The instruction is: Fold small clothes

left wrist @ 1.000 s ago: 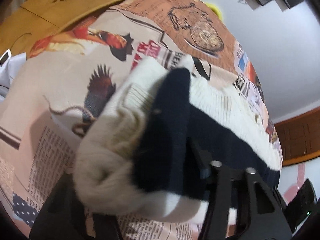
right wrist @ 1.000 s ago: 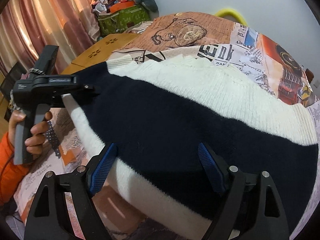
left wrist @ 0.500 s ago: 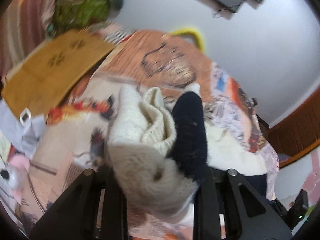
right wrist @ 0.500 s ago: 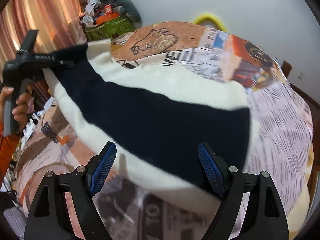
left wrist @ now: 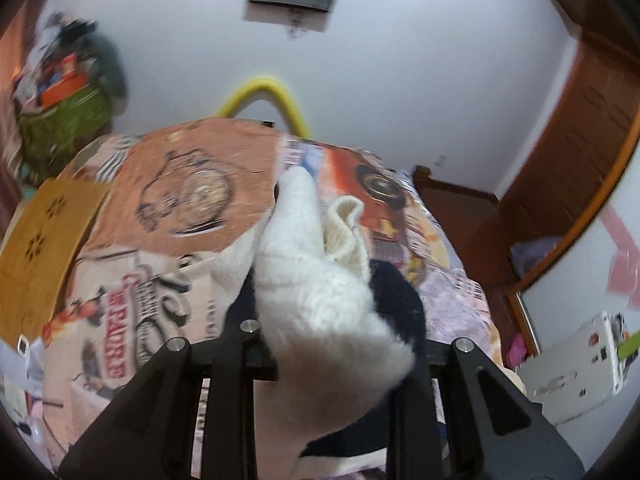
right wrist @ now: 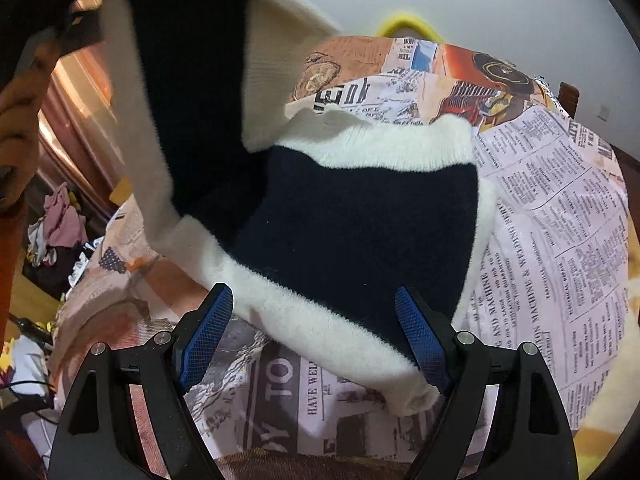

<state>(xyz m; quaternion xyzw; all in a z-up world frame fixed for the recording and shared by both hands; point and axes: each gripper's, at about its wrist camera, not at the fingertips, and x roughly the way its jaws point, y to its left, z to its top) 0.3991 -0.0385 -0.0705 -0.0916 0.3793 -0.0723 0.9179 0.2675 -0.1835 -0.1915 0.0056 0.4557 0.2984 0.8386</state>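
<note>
A small cream and navy striped sweater [right wrist: 360,224] lies on the newspaper-print bedspread [right wrist: 560,208]. My left gripper [left wrist: 340,344] is shut on one bunched end of the sweater [left wrist: 320,304] and holds it high in the air. In the right wrist view that lifted end [right wrist: 188,80] hangs at upper left, folding over the part that lies flat. My right gripper [right wrist: 316,336] is open, its blue pads [right wrist: 208,332] on either side of the sweater's near cream hem, just above it.
The bedspread [left wrist: 160,248] covers the whole bed. A wooden board [left wrist: 40,248] lies at the bed's left. A yellow hoop [left wrist: 268,96] stands at the far edge by the white wall. Piled clutter [left wrist: 64,92] sits at far left, clothes [right wrist: 60,224] on the floor.
My left gripper has lifted its end of the sweater up and swung it over toward the right. The right gripper has stayed open near the hem.
</note>
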